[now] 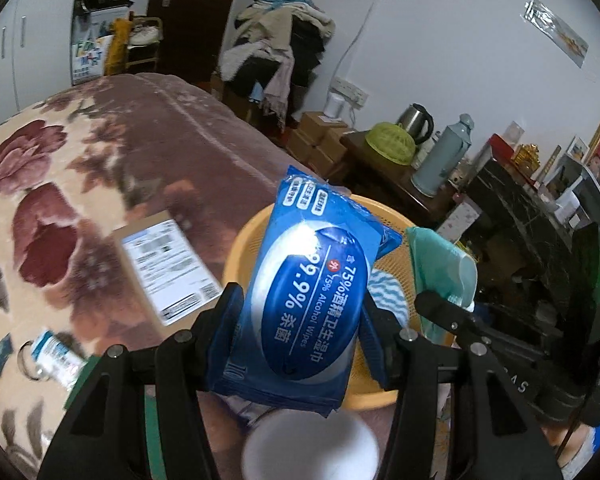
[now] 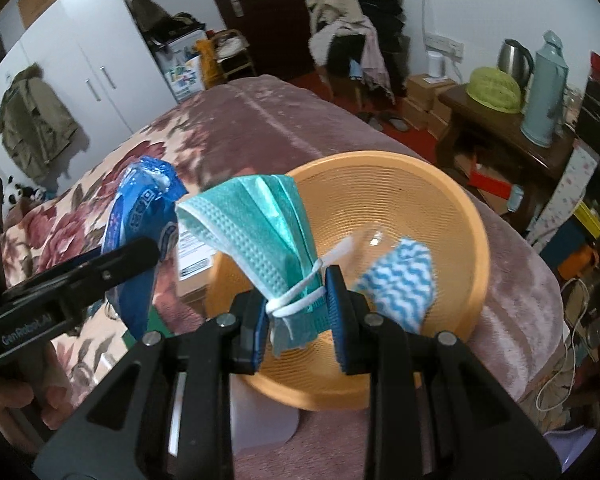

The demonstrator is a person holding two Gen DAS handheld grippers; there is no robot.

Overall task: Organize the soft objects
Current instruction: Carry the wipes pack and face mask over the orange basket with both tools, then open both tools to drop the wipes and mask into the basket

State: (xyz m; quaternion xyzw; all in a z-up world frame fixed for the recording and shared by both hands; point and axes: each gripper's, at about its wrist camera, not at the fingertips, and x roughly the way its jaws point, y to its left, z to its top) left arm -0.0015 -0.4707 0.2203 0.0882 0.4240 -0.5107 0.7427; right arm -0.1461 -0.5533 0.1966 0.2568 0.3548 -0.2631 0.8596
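Below the centre of the right wrist view, the right gripper [image 2: 296, 312] is seen with its jaws pinching a bundle of green face masks [image 2: 260, 232], tied with their white ear loops; the bundle's long axis runs from the jaws up toward the upper left of the frame. Directly behind and beneath it sits the orange basket [image 2: 464, 216], whose mouth fills the middle and right of that view, with a blue-and-white wavy cloth [image 2: 400, 284] already lying inside at the right. In the left wrist view, the left gripper [image 1: 300, 320] is seen with its jaws closed on the sides of a blue pack of alcohol wipes [image 1: 312, 280], whose long axis points up the frame, away from the jaws, with the basket rim [image 1: 240, 248] showing behind it. Of the two, the masks are judged to be nearer the basket's hollow; the wipes appear to hang over its near left rim. Open room is left in the basket's centre and far side. To the left of the basket on the floral bed cover [image 1: 60, 184], a cardboard box [image 1: 168, 268] and a small bottle [image 1: 56, 356] lie clear of the path. The two grippers are close together, so a clash between them is judged the main risk when both loads are lowered.
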